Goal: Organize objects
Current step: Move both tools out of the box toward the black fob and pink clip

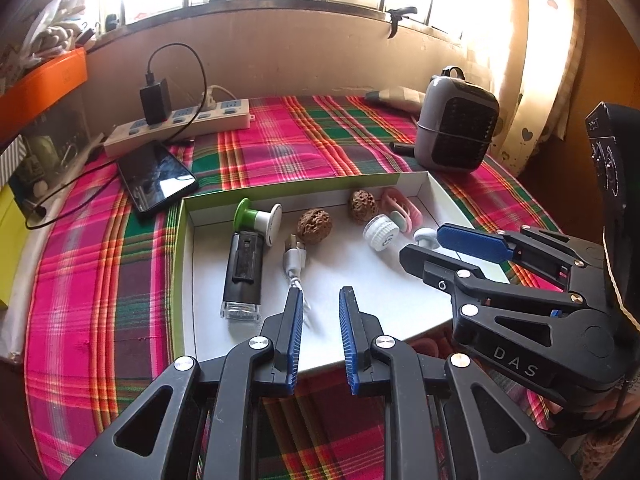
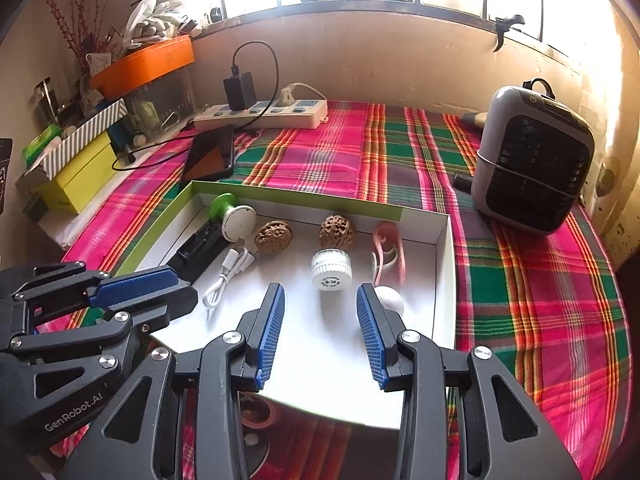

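1. Two hand-held grippers hover over the tray's (image 1: pixel 408 300) near edge: left hand-held gripper (image 1: pixel 320 300) parted, empty; right hand-held gripper (image 2: pixel 320 300) wider, empty.
2. Ahead of the right lies the jar (image 2: pixel 330 270); the cable (image 1: pixel 295 260) is beside the left's fingertip.
3. Walnuts (image 1: pixel 315 226) sit farther back.

Power strip (image 2: pixel 262 114), phone (image 2: pixel 210 154), grey heater (image 2: pixel 532 160) on plaid cloth (image 2: pixel 540 300)

The near half of the white tray (image 2: pixel 424 264) floor lies bare, so both parted grippers have room there. Farther in, the way is crowded: black lighter (image 1: pixel 242 268) and cable (image 1: pixel 295 260) at left, two walnuts (image 1: pixel 315 226) along the far wall, white jar (image 2: pixel 331 269) and pink clip (image 2: pixel 388 252) at right.
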A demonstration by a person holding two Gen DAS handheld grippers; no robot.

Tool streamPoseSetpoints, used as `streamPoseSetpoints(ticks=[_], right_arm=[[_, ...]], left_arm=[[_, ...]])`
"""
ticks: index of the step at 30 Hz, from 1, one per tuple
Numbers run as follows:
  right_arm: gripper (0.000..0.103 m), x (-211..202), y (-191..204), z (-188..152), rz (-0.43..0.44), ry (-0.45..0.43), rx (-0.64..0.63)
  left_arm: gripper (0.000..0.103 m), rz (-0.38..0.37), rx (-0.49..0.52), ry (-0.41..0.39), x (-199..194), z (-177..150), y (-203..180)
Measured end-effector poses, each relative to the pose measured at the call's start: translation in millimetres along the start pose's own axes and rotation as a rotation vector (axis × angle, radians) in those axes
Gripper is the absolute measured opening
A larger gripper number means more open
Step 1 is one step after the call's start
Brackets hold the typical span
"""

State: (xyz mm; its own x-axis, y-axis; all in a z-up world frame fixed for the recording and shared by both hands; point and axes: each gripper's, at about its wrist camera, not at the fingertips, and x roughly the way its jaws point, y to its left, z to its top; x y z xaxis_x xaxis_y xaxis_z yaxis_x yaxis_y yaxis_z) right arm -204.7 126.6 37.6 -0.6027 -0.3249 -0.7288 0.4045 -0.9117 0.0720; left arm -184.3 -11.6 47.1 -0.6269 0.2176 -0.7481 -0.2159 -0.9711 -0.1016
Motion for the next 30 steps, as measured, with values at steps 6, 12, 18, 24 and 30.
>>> streamPoseSetpoints(ticks=[6,12,18,24,30], right_arm=[[0.039,-14,3,-9,-0.009,-0.018,0.003],[0.039,-30,3,-21,-0.014,-0.04,0.017],[0.039,-42,-1,-35,-0.024,-0.049,0.04],[0.039,-52,-9,-51,-0.038,-0.056,0.073],[0.039,-56,-15,-65,-0.041,-0.05,0.096]], left_arm=[[0.02,-0.009,0.007,-0.014,-13,-9,-6],[0.021,-0.02,0.018,-0.015,-22,-21,-12],[0.026,-0.051,0.003,-0.015,-29,-33,-15],[0.028,-0.096,-0.005,0.004,-29,-49,-16],[0.035,-0.17,0.019,0.026,-28,-59,-28]])
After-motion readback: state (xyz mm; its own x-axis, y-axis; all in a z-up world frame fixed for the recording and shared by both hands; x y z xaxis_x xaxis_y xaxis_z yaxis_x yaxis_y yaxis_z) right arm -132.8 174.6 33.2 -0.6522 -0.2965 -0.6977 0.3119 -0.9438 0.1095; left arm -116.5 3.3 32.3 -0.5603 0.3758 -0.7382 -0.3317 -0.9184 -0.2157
